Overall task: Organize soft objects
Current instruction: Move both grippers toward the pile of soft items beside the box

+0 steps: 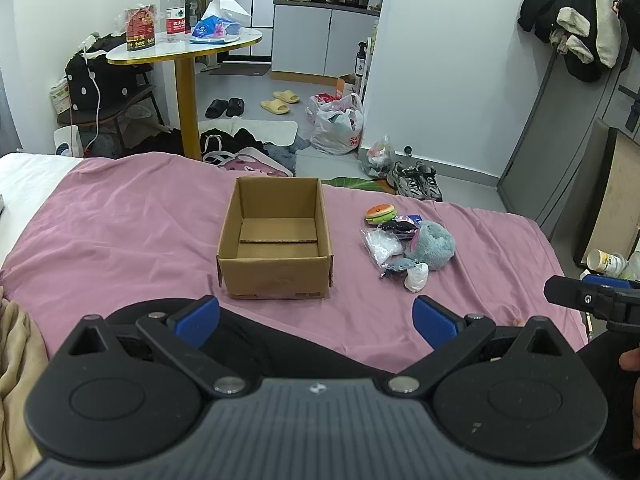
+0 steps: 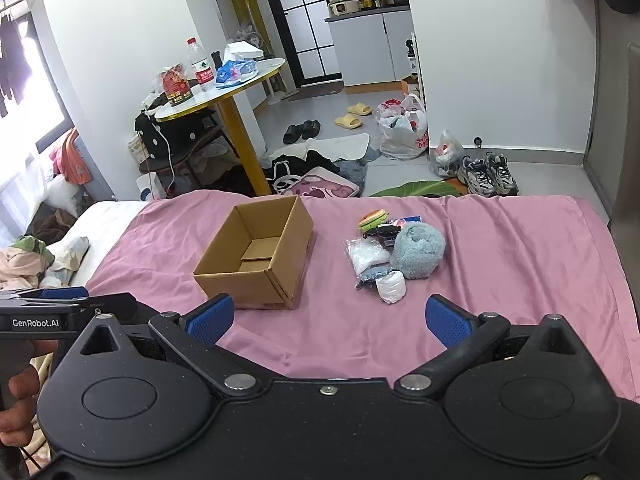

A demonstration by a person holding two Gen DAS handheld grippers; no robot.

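An empty cardboard box [image 1: 276,236] [image 2: 256,252] stands open on the pink bedsheet [image 1: 120,232] [image 2: 500,248]. To its right lies a pile of soft things: a blue-grey plush [image 1: 432,244] [image 2: 418,250], a burger toy [image 1: 380,213] [image 2: 373,218], a clear bag of white stuff [image 1: 382,246] [image 2: 366,256] and a small white bundle [image 1: 417,276] [image 2: 391,287]. My left gripper [image 1: 316,322] hangs open just short of the box, nothing between its blue pads. My right gripper [image 2: 328,320] is open too, short of the pile. Each gripper shows at the other view's edge.
Beyond the bed's far edge the floor holds clothes, slippers [image 1: 280,101], plastic bags [image 1: 340,124] and sneakers [image 1: 416,180]. A round table [image 1: 188,46] with a bottle stands at the back left. A beige blanket [image 1: 16,356] lies at the near left.
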